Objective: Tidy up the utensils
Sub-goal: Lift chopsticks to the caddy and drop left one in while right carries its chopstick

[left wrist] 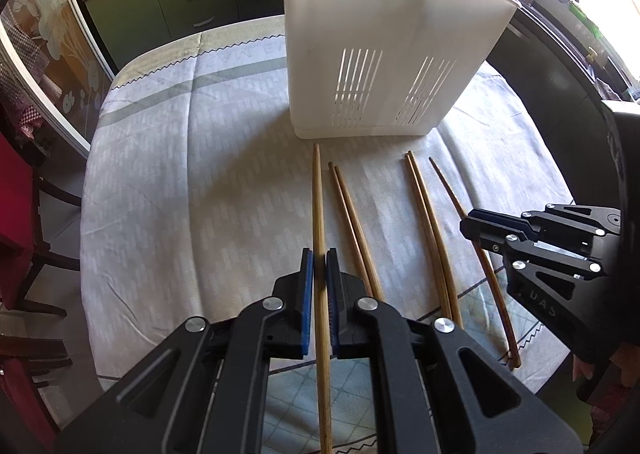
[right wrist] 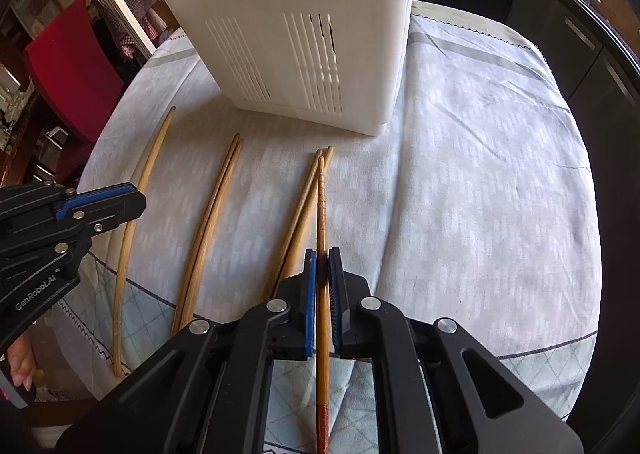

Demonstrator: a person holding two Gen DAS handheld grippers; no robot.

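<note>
Left gripper [left wrist: 320, 254] tilted steeply down, pinching one pale chopstick [left wrist: 319, 194] over the tablecloth [left wrist: 180, 194]. Right gripper [right wrist: 322, 254] angled likewise, clamped on a darker chopstick [right wrist: 321, 214]. Two pairs between, before the white holder [left wrist: 380, 34].

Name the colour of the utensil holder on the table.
White, with slotted vents low on its wall; the utensil holder shows best in the left wrist view.

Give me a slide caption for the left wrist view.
Left gripper clamps one chopstick before the white caddy.
</note>
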